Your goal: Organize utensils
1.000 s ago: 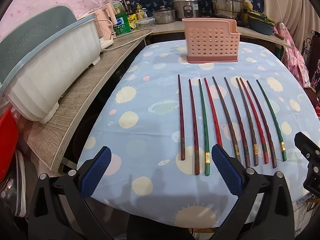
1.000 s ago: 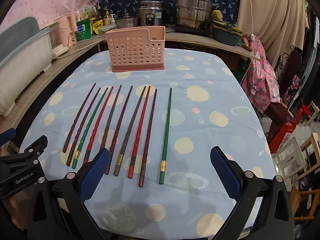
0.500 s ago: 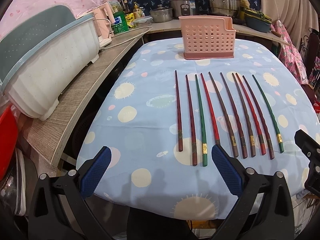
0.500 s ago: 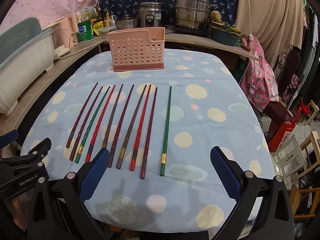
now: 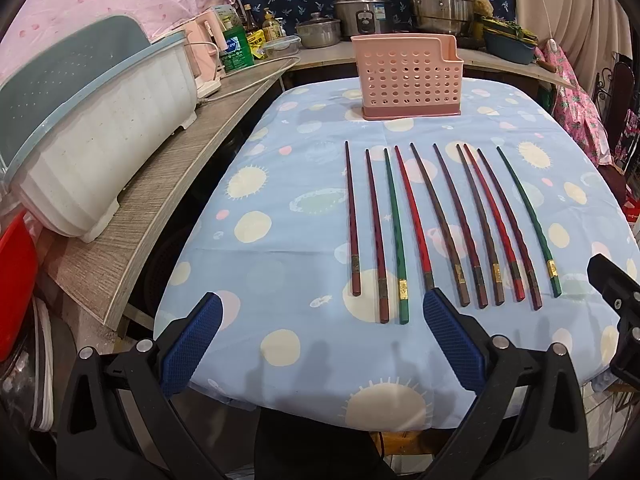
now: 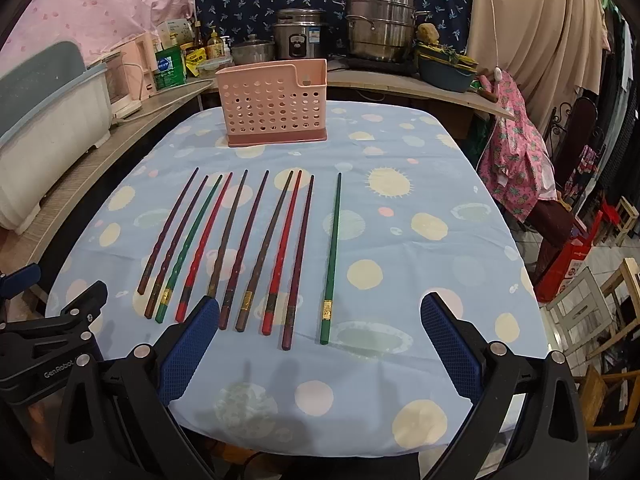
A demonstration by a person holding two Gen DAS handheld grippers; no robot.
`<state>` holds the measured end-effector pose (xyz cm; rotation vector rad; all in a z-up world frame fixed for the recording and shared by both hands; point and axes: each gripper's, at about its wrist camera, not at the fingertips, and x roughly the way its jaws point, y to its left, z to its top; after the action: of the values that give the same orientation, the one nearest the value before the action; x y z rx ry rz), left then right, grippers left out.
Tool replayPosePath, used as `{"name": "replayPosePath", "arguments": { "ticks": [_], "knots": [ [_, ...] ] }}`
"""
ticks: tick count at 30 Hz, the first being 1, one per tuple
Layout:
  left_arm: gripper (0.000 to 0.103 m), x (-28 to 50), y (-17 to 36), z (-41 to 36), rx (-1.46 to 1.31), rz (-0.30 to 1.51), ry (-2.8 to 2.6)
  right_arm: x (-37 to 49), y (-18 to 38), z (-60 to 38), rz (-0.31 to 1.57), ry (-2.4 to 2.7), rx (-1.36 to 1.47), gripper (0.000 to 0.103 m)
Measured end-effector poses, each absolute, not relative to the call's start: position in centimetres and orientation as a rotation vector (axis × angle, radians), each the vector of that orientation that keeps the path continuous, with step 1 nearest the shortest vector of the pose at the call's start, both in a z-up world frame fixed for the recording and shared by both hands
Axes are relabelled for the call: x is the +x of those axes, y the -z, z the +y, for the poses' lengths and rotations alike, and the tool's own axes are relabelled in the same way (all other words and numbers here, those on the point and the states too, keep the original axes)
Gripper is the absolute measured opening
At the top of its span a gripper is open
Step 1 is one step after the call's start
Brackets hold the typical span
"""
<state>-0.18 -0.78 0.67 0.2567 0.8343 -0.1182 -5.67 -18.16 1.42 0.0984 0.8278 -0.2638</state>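
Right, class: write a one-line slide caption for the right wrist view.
Open right gripper hovers before ten chopsticks laid in a row on a dotted tablecloth, pink perforated utensil holder behind them.

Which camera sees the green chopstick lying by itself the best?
The right wrist view. There the lone green chopstick lies near the middle, straight, with a clear gap beside it. In the left wrist view it sits far to the side, looks bent, and lies close to the others.
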Motion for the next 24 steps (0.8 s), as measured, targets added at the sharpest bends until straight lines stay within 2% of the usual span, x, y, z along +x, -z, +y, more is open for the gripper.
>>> {"name": "replayPosePath", "arguments": {
  "ticks": [24],
  "knots": [
    [0.096,-0.91,-0.63,-0.34,0.255,0.836,0.114,-6.02,-1.4,-17.69,0.836,0.217,0.084,0.096]
  ]
}}
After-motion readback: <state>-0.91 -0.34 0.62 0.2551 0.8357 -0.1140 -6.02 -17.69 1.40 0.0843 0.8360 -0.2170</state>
